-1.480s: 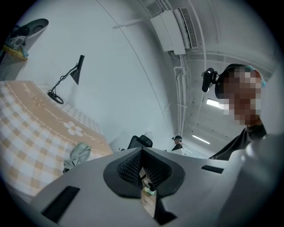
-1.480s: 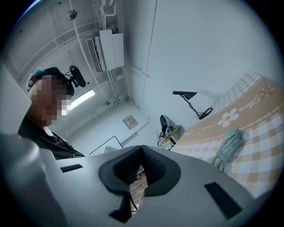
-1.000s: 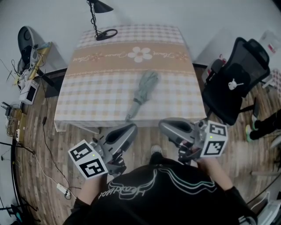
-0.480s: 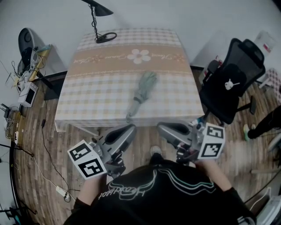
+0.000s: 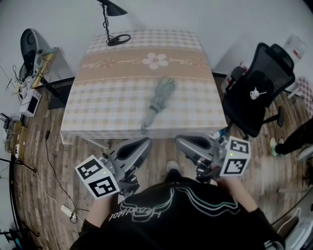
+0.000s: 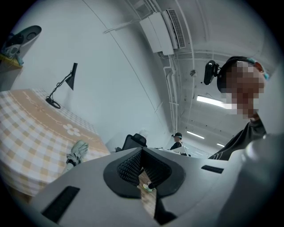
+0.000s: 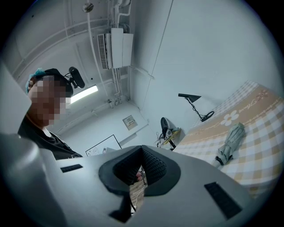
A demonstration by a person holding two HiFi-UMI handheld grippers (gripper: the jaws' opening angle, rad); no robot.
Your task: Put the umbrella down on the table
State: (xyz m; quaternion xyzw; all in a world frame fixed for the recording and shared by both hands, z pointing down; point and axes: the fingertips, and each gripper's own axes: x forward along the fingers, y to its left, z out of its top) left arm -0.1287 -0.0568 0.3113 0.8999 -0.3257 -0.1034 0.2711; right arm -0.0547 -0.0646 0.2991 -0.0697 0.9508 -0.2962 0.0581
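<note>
So the surface [image 5: 98,105] has a beige-and-white check cloth, and beyond the umbrella [image 5: 159,100] a plain tan band runs across it with a white flower [image 5: 155,60] and pale script. The umbrella itself is a muted grey-green with a dark strap. Way past the umbrella the lamp [image 5: 111,10] is black. Right of the umbrella the chair [image 5: 261,83] is black too, with a little white bunny mark. The floor [image 5: 39,185] is brown wood planks. The left tool [image 5: 145,142] and right tool [image 5: 179,140] are grey, with black-and-white square markers [image 5: 98,177].

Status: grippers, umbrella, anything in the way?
Left gripper shut, empty. Right gripper shut, empty. Umbrella folded, lying on table, clear of both. Lamp at far edge, not in the way.
</note>
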